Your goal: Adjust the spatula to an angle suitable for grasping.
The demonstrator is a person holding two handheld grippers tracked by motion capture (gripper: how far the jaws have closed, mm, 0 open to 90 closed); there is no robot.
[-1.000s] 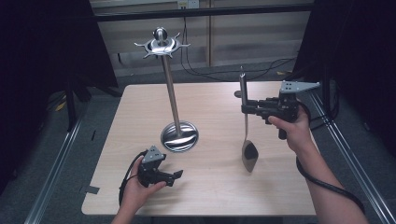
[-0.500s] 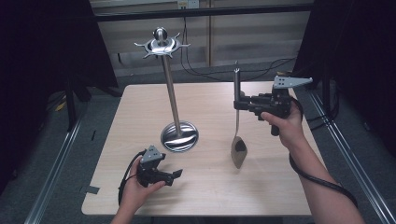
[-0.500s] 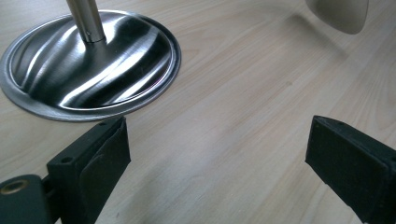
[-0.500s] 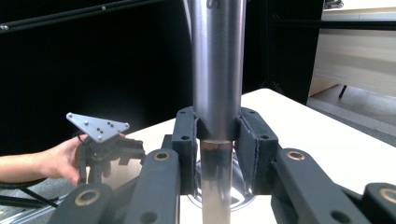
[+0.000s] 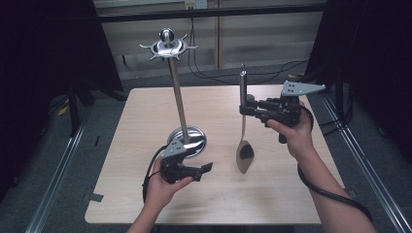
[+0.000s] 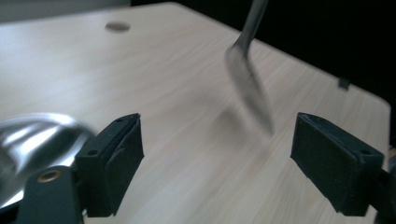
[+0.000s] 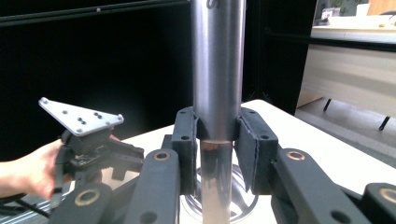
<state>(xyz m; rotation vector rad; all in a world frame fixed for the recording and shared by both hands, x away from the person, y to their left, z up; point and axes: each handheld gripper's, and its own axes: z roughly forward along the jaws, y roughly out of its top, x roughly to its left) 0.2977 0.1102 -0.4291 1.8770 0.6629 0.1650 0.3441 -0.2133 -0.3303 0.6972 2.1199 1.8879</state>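
The right gripper clamps the ladle upright, right of the stand. The left gripper hovers wide-jawed and empty just before the stand's base.

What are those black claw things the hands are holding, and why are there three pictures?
They are hand-held grippers, a bit like big tweezers. One picture comes from a camera above the wooden table; the other two come from small cameras riding on each gripper. The right gripper is shut on the handle of a long metal spoon, holding it upright with its bowl hanging just above the table. The left gripper is open near the round base of a tall metal stand, which has small hooks around its top. The left gripper view shows the spoon's bowl beyond its open jaws, a bit blurry.
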